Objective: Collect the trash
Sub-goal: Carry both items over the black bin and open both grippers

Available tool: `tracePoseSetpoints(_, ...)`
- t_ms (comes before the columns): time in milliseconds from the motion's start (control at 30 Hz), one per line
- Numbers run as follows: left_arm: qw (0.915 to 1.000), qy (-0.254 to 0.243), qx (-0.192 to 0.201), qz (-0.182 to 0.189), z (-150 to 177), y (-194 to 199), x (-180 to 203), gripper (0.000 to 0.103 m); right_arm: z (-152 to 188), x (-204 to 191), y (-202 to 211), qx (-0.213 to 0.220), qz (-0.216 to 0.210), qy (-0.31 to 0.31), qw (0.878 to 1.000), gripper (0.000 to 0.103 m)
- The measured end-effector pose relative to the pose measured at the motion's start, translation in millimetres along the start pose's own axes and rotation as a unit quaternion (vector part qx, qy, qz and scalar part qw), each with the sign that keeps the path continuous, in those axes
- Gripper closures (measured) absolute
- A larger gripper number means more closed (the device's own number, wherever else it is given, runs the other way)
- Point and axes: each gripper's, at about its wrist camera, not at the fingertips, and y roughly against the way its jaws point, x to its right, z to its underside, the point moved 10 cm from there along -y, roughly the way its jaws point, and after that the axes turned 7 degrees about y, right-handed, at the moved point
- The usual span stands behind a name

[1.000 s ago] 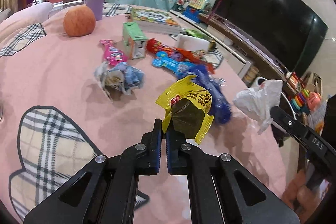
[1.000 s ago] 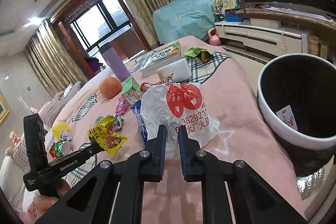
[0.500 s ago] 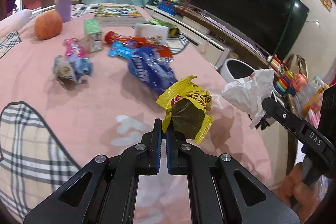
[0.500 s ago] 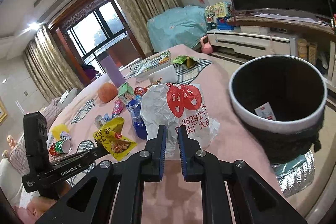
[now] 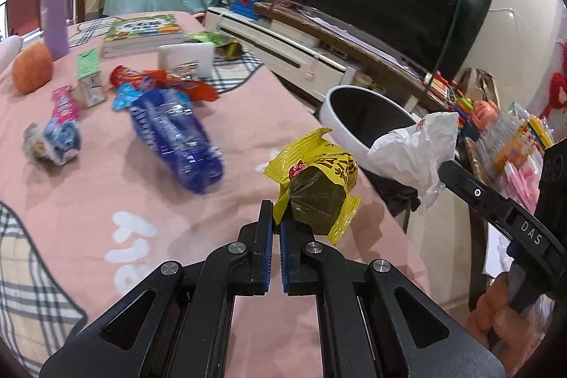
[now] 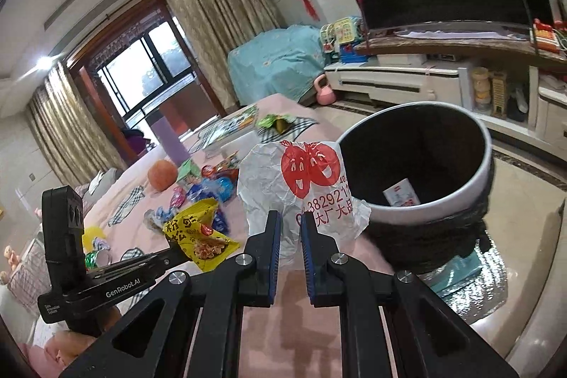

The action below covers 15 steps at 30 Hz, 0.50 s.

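Both tools loaded beside the bin
Left tool (image 5: 275, 229) clamps the yellow wrapper (image 5: 315, 179); right tool (image 6: 290, 232) pinches the white bag (image 6: 301, 183), near the tabletop (image 5: 106, 193) edge by the bin (image 6: 457, 201).

the bin (image 6: 418, 172) stands on the floor beside the tabletop (image 5: 106, 186) edge. the crushed bottle (image 5: 173, 137) lies mid-tabletop, with the carton (image 5: 88, 77) and fruit (image 5: 32, 66) behind it and the book (image 5: 141, 30) at the far end.
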Motion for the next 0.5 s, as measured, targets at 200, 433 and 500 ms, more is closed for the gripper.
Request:
tracePoseSetpoints(200,0.9998,-0.015,0.002,0.012,-10,-7,24,0.100,-7,20,7,0.009,0.013,-0.012,1.000,0.091)
tracePoseSetpoints(433,0.9995,-0.027,-0.001,0.018,-22,-19,46,0.100,-18,31,10,0.018,0.021,-0.014,1.000,0.091)
tracePoseSetpoints(500,0.9993,-0.033,-0.001,0.018,-25,-23,53,0.100,-20,36,10,0.020,0.023,-0.016,0.999,0.091)
